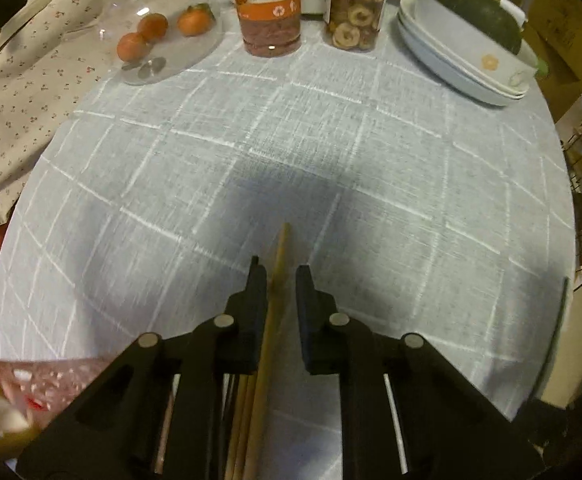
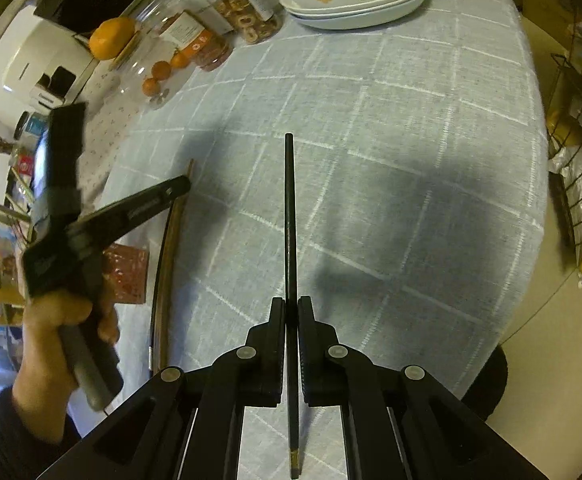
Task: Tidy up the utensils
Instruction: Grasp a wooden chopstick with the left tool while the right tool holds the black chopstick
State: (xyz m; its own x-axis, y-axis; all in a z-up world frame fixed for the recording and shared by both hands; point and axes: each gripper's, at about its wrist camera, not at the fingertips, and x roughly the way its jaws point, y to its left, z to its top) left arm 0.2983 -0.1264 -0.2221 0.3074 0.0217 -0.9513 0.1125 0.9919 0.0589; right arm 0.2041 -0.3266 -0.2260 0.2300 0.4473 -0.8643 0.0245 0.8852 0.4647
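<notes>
1. The desk [image 1: 331, 140] is being covered by a pale blue cloth crossed with white lines.
2. At its far edge, a clear dome [image 1: 163, 28] is being rested on the cloth, and three small oranges [image 1: 153, 26] are being kept under it.
3. Just beside the dome, an orange-labelled jar [image 1: 269, 12] is being stood upright.
4. Next to it, a clear jar of dried rings [image 1: 357, 8] is being stood upright too.
5. At the far right, stacked white dishes [image 1: 459, 60] are being carried by the desk, and a dark green squash [image 1: 479, 8] is being held in the top one.
6. A floral cloth [image 1: 19, 100] is being draped along the left edge.
</notes>
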